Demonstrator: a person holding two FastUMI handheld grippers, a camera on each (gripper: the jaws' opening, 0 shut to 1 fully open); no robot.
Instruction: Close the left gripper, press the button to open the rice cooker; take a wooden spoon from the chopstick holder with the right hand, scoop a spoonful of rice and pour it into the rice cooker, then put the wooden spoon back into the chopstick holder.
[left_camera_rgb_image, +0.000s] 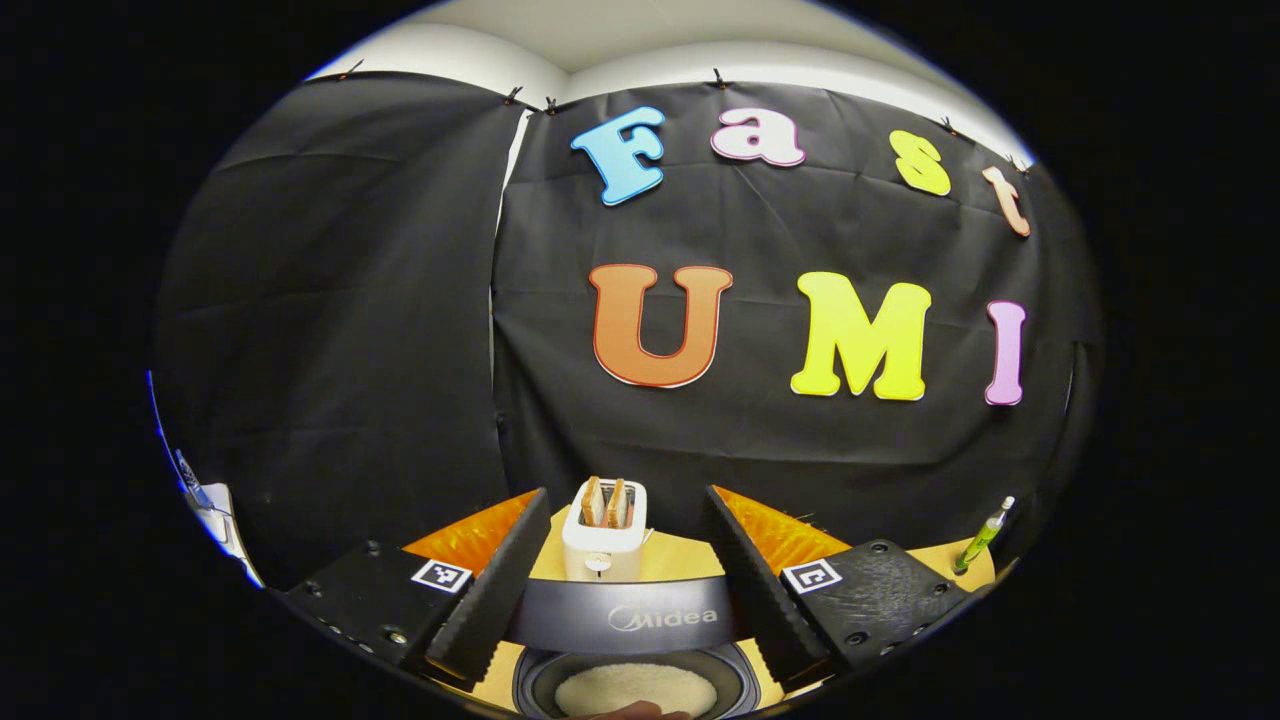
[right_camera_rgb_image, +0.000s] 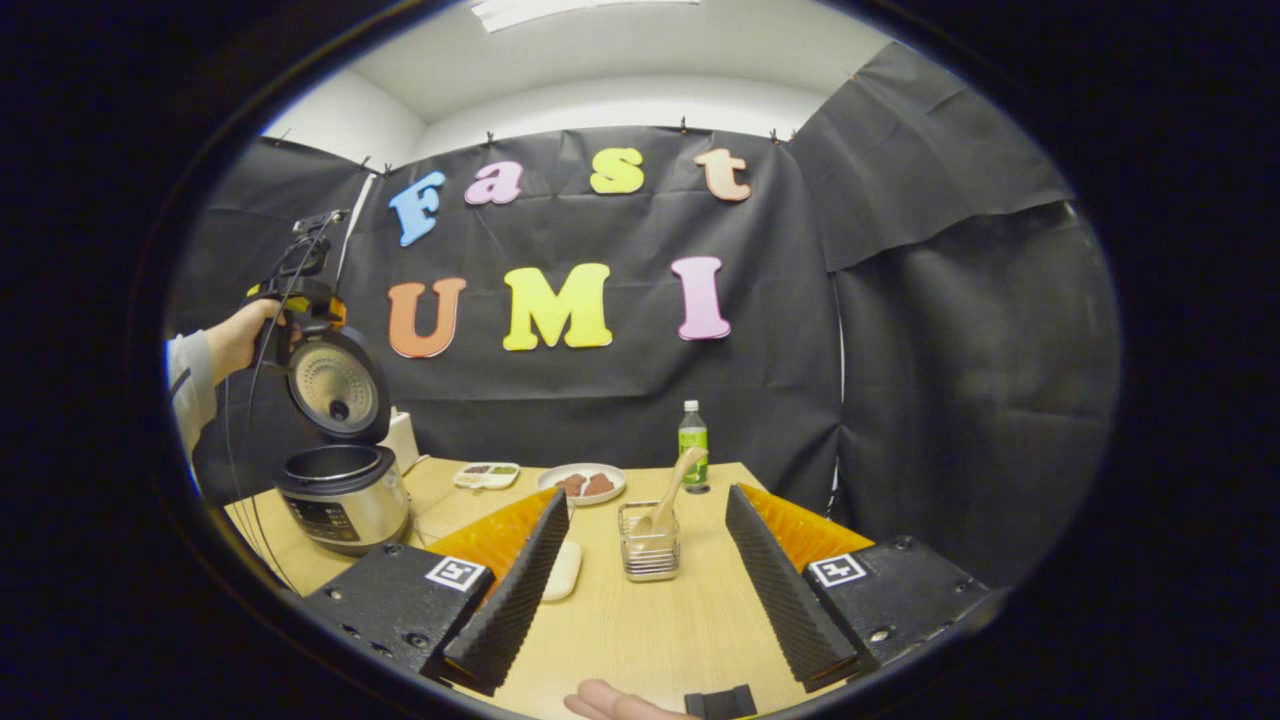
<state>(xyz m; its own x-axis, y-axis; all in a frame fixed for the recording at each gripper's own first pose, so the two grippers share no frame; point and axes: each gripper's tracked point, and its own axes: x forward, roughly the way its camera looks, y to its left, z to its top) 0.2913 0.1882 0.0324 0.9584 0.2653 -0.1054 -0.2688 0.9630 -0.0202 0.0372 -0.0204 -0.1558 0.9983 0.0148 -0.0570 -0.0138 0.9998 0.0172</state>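
Rice cooker (right_camera_rgb_image: 343, 495) lid's up, wooden spoon (right_camera_rgb_image: 668, 495) in the chopstick holder (right_camera_rgb_image: 649, 555). Both hand-held grippers, left (left_camera_rgb_image: 625, 565) & right (right_camera_rgb_image: 650, 570), fingers spread apart, holding nothing.

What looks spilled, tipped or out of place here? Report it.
Nothing stands out. The rice cooker stands upright on the table with its lid raised, the wooden spoon leans in the chopstick holder, and the bottle and plate sit upright. No spill shows.
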